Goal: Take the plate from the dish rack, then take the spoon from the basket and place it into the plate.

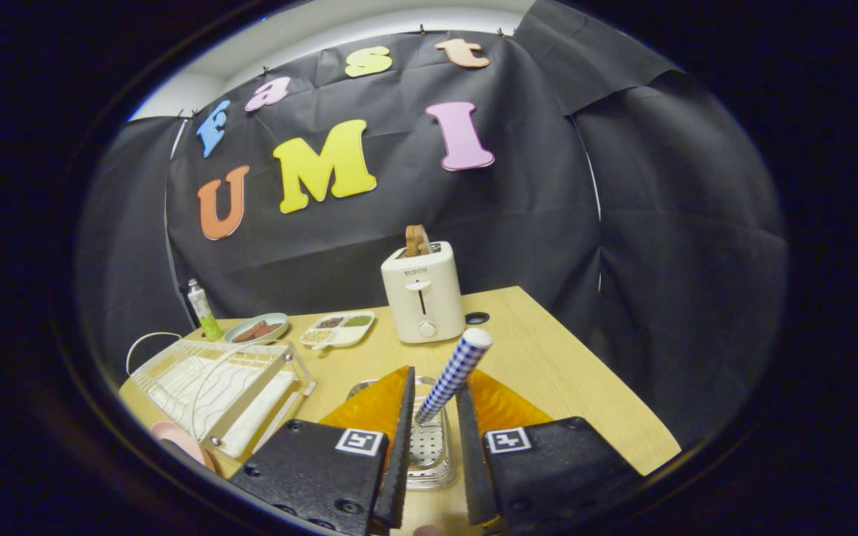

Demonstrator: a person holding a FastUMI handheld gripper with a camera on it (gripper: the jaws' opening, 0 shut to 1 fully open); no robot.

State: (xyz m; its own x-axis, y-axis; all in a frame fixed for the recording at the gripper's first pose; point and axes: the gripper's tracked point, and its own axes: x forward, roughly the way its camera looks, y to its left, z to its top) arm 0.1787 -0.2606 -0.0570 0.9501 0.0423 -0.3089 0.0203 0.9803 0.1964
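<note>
Tongs (pixel 435 417) straddle one spoon (pixel 453 376) in one basket (pixel 429 447).

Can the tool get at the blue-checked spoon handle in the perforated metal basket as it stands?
Probably yes. The blue-and-white checked spoon handle leans up out of the perforated metal basket, right between the open tool fingers, which aren't yet pressing it. Nothing sits in the way.

On the counter (pixel 548 357), the spoon (pixel 450 378) stands in the basket (pixel 429 447); dish rack (pixel 213 383) left, toaster (pixel 423 294) behind.
</note>
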